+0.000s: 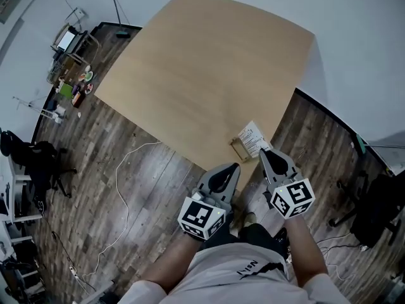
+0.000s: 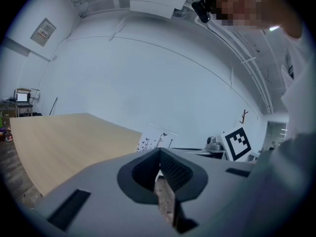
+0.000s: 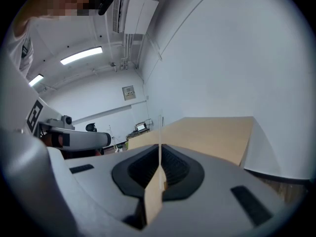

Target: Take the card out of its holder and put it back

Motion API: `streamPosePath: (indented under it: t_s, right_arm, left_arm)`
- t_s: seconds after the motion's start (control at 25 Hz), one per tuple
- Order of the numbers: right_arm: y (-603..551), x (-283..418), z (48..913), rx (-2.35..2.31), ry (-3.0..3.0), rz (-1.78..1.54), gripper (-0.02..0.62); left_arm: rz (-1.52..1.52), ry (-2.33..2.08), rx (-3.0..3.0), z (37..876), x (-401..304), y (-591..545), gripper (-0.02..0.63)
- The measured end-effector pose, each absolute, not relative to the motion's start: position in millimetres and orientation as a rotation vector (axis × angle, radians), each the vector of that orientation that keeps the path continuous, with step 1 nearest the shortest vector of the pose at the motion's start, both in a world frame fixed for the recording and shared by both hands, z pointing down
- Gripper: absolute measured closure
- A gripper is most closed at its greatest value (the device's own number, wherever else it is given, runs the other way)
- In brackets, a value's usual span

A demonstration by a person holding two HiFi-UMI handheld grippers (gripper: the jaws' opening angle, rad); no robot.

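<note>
Standing in holder (image 1: 240, 149), card (image 1: 252, 136) is pinched edge-on by right gripper (image 1: 263, 150) jaws; left gripper (image 1: 235, 166) jaws closed, empty, farther from holder.

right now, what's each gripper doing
left gripper: closed, empty.
right gripper: closed on the card, seen edge-on in its own view.

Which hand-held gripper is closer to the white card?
Right. The right hand-held gripper is at the card, its jaws shut on the card's edge. The left hand-held gripper is by the edge of the table, apart from the card.
</note>
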State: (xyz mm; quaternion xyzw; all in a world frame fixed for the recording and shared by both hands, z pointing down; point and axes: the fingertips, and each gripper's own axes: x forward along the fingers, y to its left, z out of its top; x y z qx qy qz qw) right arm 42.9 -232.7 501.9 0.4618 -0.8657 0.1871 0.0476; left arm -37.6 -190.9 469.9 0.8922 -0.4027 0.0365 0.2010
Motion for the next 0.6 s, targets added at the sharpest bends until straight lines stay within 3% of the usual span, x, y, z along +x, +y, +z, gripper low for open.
streamPosePath:
  t_s: [0.6]
  right_arm:
    - [-184, 73, 397, 1.409, -2.736, 0.489, 0.571]
  left_arm:
    - [0.043, -1.193, 2.479, 397, -7, -151, 0.594]
